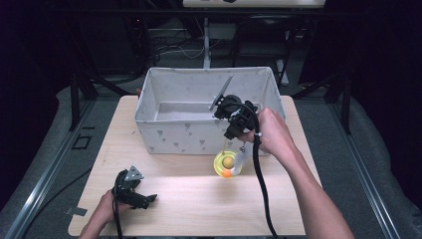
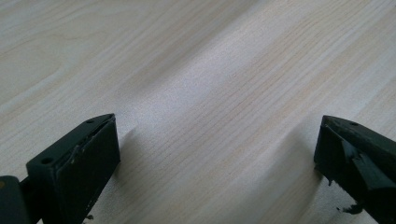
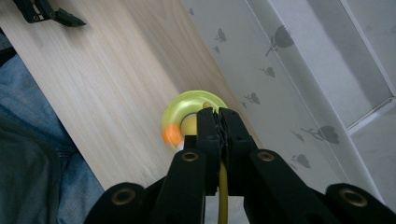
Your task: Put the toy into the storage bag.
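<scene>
Right gripper (image 3: pixel 218 122) has its jaws pressed together on a thin yellow stem coming off the yellow ring toy (image 3: pixel 190 119), so I've got the thing pinched and off the surface (image 1: pixel 199 199), hanging just in front of the fabric bin (image 1: pixel 174 134). From the high view the toy (image 1: pixel 228 163) dangles below my right hand, near the bin's front wall but not over the rim yet. It has an orange ball on it; I can't tell what it's made of since it's blurry. Left gripper (image 1: pixel 133 193) is parked low at the near left corner, jaws spread wide over bare wood, holding nothing. So I'd say the pickup is done and I'm roughly halfway: what's left is lifting it over the front wall, getting it above the bin's open inside, and letting go. Bin looks empty from here.
</scene>
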### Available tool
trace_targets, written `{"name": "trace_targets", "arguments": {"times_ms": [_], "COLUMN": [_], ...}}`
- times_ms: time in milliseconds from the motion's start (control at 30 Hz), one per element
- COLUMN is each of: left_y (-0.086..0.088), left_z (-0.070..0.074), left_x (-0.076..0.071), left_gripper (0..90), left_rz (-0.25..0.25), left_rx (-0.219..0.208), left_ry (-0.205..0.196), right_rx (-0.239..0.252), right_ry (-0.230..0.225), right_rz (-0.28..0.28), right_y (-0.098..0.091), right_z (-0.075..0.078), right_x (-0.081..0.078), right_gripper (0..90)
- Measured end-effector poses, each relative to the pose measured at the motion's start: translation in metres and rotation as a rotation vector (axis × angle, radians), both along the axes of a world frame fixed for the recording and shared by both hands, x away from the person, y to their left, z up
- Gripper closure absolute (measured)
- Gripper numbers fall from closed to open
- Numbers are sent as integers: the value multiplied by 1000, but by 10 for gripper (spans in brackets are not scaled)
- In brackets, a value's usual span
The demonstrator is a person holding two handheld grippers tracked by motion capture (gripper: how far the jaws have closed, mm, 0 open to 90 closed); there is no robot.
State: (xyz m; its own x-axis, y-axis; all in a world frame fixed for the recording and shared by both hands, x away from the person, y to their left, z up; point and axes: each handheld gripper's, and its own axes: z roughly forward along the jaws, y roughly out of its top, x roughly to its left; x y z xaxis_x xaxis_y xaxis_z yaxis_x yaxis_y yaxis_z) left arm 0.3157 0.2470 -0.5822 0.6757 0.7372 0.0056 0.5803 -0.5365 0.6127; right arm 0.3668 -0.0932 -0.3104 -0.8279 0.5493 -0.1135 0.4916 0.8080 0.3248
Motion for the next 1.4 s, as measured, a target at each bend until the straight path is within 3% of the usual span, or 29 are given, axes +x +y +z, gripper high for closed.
{"name": "trace_targets", "arguments": {"times_ms": [1400], "left_y": [0], "left_z": [1], "left_x": [0], "left_gripper": [2], "left_rz": [-5], "left_rx": [3], "left_ry": [5], "right_rx": [-7], "right_ry": [-49], "right_rz": [-35], "right_y": [-16], "right_z": [56], "right_x": [2], "right_gripper": [882]}}
